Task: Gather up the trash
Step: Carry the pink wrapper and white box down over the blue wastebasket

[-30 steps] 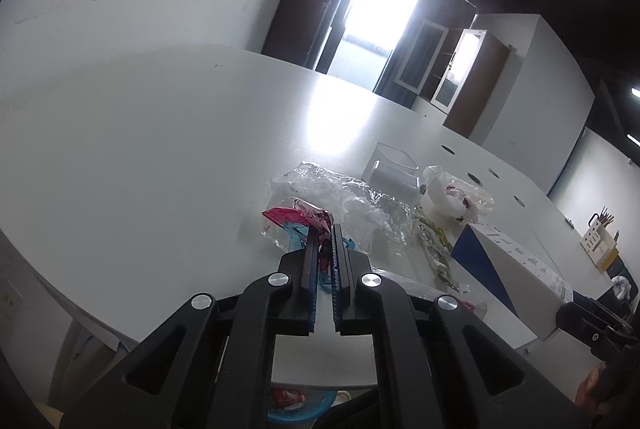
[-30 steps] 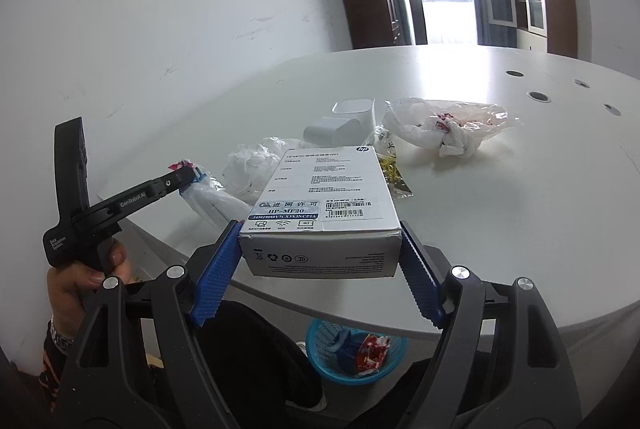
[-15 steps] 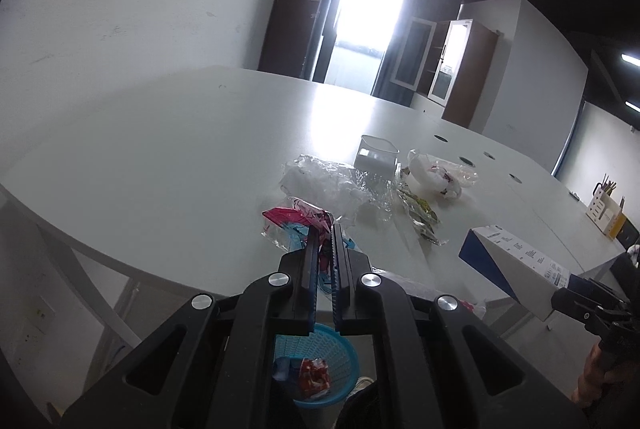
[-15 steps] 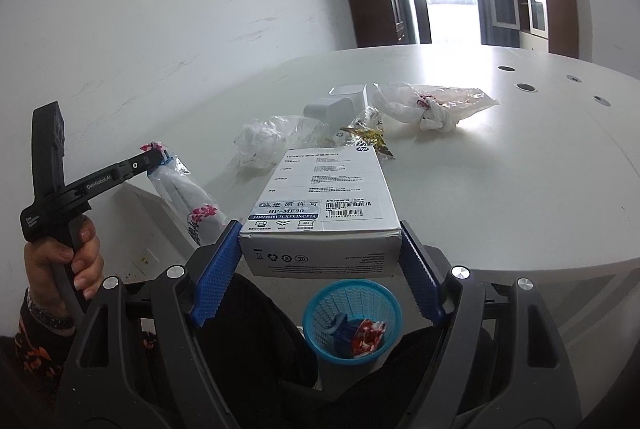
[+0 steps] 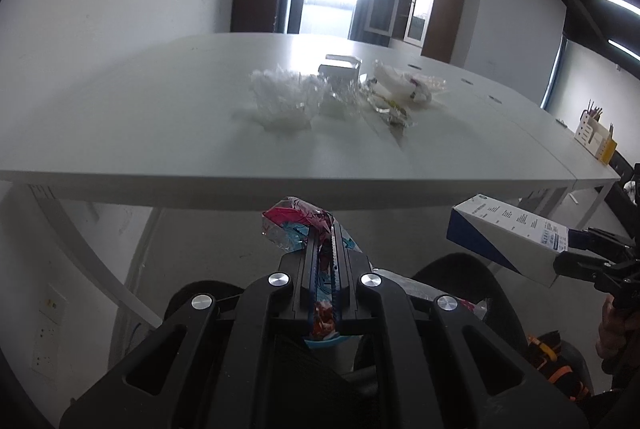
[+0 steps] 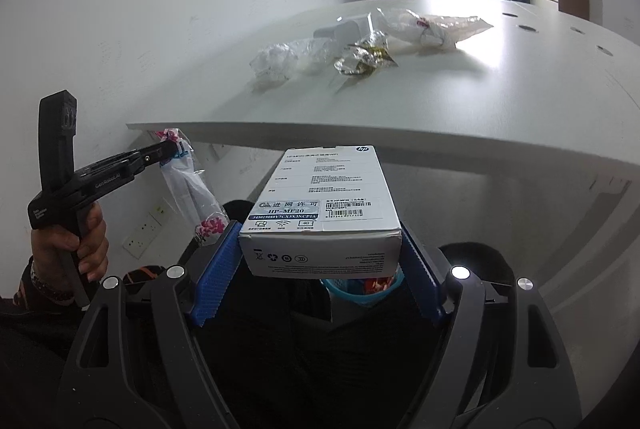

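Observation:
My left gripper [image 5: 327,233] is shut on a clear plastic wrapper [image 5: 294,225] with pink and blue print, held below the table edge. The wrapper hangs from it in the right wrist view [image 6: 196,193]. My right gripper [image 6: 320,257] is shut on a white and blue HP box [image 6: 326,207], also below the table edge; the box shows at right in the left wrist view [image 5: 508,237]. A blue waste basket [image 6: 360,291] lies mostly hidden under the box.
The white table [image 5: 160,133] holds crumpled clear plastic [image 5: 284,99], a gold wrapper [image 6: 362,59], a white plastic bag [image 6: 436,25] and a small clear tub [image 5: 340,65]. A white table leg [image 5: 92,249] curves down at left. A pen holder [image 5: 594,137] stands far right.
Both grippers have dropped from above the table to below its front edge, carrying the wrapper and the box. The basket is now hidden under the box.

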The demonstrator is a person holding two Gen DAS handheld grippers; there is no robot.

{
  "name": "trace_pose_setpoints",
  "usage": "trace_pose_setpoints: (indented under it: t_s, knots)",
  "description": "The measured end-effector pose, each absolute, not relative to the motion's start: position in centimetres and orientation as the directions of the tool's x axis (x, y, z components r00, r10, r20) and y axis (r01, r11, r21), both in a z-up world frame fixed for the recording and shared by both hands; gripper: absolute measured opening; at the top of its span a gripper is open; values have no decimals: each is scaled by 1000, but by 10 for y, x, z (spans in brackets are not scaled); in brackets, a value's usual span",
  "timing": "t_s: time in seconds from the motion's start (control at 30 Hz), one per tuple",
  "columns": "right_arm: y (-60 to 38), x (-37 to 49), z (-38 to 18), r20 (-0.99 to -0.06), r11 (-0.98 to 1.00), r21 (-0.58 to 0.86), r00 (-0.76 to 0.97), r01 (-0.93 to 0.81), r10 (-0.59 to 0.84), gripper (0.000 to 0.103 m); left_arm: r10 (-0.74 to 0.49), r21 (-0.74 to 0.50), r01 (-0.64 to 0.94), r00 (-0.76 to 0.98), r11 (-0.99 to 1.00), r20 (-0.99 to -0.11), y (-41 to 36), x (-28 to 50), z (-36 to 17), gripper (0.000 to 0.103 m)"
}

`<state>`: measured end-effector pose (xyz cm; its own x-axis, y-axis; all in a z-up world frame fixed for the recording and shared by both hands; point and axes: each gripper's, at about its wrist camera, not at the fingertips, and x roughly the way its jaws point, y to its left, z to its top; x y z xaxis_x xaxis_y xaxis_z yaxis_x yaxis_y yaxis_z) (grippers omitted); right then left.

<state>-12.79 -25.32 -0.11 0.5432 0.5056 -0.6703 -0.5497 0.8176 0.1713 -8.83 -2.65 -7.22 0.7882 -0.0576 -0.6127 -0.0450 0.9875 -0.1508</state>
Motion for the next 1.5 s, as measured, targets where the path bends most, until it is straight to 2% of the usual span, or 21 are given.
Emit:
trace_pose_setpoints:
  t_s: [0.2,0.5,0.67,0.77,0.93,1.1,1.4,1.5]
  knots:
    - [-250,-113,-40,-725,838,181,506,-514,467,72,-63,-144,-50,723,988,-688,-32,-67,-121,5]
    - [-232,-74,-101,-806,866,169,440,-470,396,72,-44,-174,-141,644,975,-764,-19,-33,-191,5]
    - [-223,-57,-131,-839,876,178,397,-447,373,72,-141,-290,-184,562,939,-815,-6,-13,-227,5]
    - [-220,-48,-150,-857,884,177,374,-434,355,72,-81,-216,-177,562,960,-823,-9,-2,-235,4]
    - [-210,-28,-176,-878,893,168,349,-417,328,72,-59,-178,-159,564,971,-824,-13,16,-253,4]
    - [-202,-12,-198,-896,902,153,327,-403,299,72,-89,-210,-190,503,959,-860,-9,41,-274,4]
    - [-179,8,-222,-917,910,71,332,-408,220,72,-74,-182,-215,429,959,-900,-17,71,-299,4]
    - [-174,24,-235,-933,912,102,279,-398,226,72,-81,-184,-221,408,958,-909,-16,82,-309,4]
